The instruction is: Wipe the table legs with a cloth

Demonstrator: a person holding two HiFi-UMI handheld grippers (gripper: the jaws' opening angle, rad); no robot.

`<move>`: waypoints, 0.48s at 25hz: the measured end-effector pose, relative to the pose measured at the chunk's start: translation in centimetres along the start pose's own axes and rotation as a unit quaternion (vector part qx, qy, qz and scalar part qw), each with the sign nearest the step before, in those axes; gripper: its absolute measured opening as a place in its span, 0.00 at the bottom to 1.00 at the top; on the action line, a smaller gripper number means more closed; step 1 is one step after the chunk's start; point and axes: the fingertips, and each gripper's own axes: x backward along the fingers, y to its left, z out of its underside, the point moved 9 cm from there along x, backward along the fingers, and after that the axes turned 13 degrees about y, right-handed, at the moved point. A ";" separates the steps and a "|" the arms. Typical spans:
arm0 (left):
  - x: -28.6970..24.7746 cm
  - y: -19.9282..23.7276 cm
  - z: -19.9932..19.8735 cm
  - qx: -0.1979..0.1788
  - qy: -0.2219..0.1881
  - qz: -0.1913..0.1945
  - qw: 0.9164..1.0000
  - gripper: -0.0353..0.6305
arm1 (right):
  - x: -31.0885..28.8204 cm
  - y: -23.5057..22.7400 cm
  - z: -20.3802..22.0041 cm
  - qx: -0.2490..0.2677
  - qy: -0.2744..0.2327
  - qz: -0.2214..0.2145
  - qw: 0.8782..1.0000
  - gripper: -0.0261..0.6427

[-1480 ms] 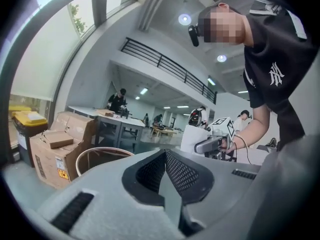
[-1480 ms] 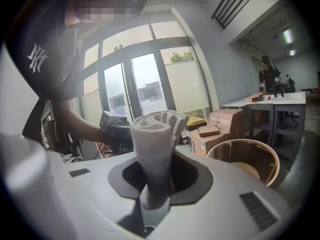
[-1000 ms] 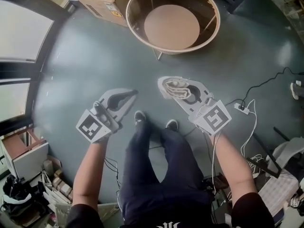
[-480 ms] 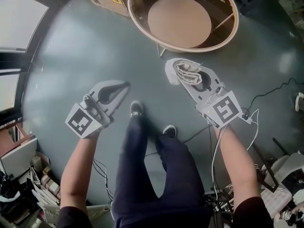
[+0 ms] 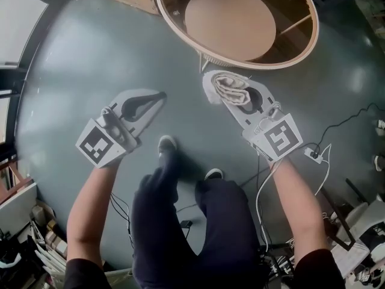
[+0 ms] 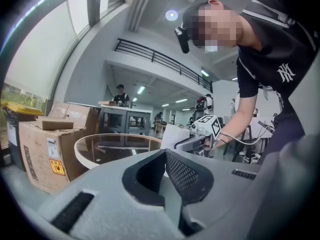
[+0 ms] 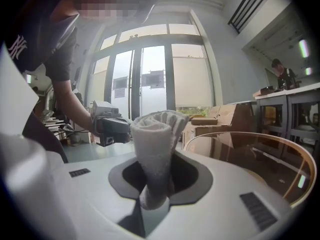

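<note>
The right gripper (image 5: 218, 90), jaws clamped on a rolled white cloth (image 5: 232, 89), has moved closer to the round glass-topped table (image 5: 258, 67) and is now just beside one thin table leg (image 5: 202, 60). The left gripper (image 5: 157, 96) hangs over the floor, jaws together and empty. Wiping looks about to begin.

Cloth (image 7: 159, 139) = nubbly terry, off-white, matt. Right gripper (image 5: 225, 95) & left gripper (image 6: 165, 159): smooth matt grey plastic shells w/ black pads (image 6: 186, 174), dimpled like mesh. Table (image 5: 237, 61): glossy glass top in a pale, smooth wood rim; floor (image 5: 90, 59) smooth grey w/ faint sheen; box (image 6: 45, 154) plain matt cardboard.
</note>
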 end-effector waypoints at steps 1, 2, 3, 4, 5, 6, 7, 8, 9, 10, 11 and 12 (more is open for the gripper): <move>-0.4 0.3 0.7 -0.002 0.000 0.004 1.000 0.06 | -0.6 -0.1 0.7 0.000 0.001 -0.001 1.000 0.16; -0.8 0.6 1.5 -0.005 0.001 0.007 1.000 0.06 | -1.2 -0.1 1.5 0.000 0.002 -0.003 1.000 0.16; -1.2 0.8 2.1 -0.007 0.003 0.011 1.000 0.06 | -1.7 -0.3 2.2 -0.001 0.005 -0.003 1.000 0.16; -1.6 1.0 2.7 -0.011 0.005 0.014 1.000 0.06 | -2.3 -0.4 3.0 -0.002 0.007 -0.003 1.000 0.16; -1.9 1.3 3.3 -0.015 0.006 0.017 1.000 0.06 | -2.8 -0.7 3.7 -0.003 0.010 -0.002 1.000 0.16; -2.2 1.5 3.9 -0.019 0.007 0.021 1.000 0.06 | -3.4 -0.8 4.4 -0.003 0.012 -0.002 1.000 0.16; -2.4 1.9 4.6 -0.024 0.009 0.024 0.999 0.06 | -4.0 -1.0 4.9 -0.002 0.013 -0.001 1.000 0.16; -2.5 2.2 5.2 -0.029 0.011 0.028 0.999 0.06 | -4.6 -1.1 5.3 0.001 0.014 -0.002 1.000 0.16; -2.5 2.6 5.8 -0.035 0.012 0.032 0.999 0.06 | -5.3 -1.2 5.6 0.005 0.015 -0.003 1.000 0.16; -2.7 3.0 6.3 -0.041 0.014 0.035 0.998 0.06 | -5.9 -1.3 5.9 0.009 0.016 -0.004 1.000 0.16; -2.8 3.3 6.9 -0.048 0.015 0.038 0.998 0.06 | -6.4 -1.4 6.2 0.012 0.016 -0.006 1.000 0.16; -3.1 3.6 7.4 -0.054 0.016 0.041 0.998 0.06 | -6.9 -1.5 6.7 0.014 0.016 -0.007 1.000 0.16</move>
